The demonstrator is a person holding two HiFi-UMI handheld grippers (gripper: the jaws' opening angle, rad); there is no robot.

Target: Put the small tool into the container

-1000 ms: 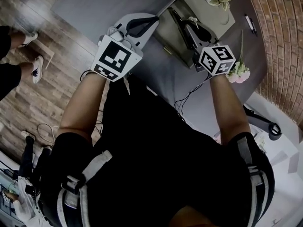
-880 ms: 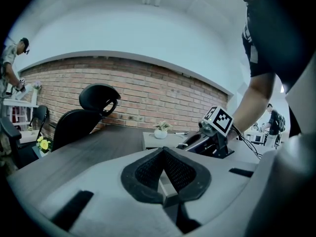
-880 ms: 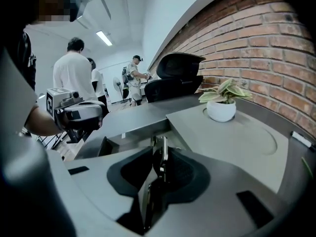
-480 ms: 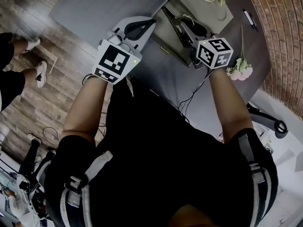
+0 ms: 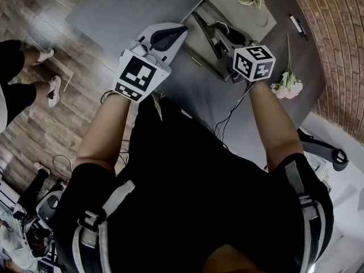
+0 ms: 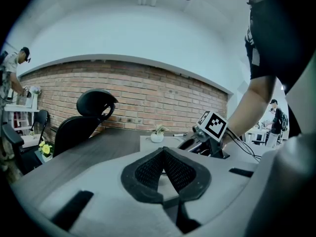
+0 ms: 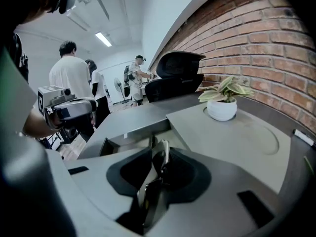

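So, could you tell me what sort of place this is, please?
Probably an office: a long dark desk beside a brick wall, an office chair and a potted plant.

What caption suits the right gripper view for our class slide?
Right gripper, jaws just easing open, holds small silver metal tool over open grey container.
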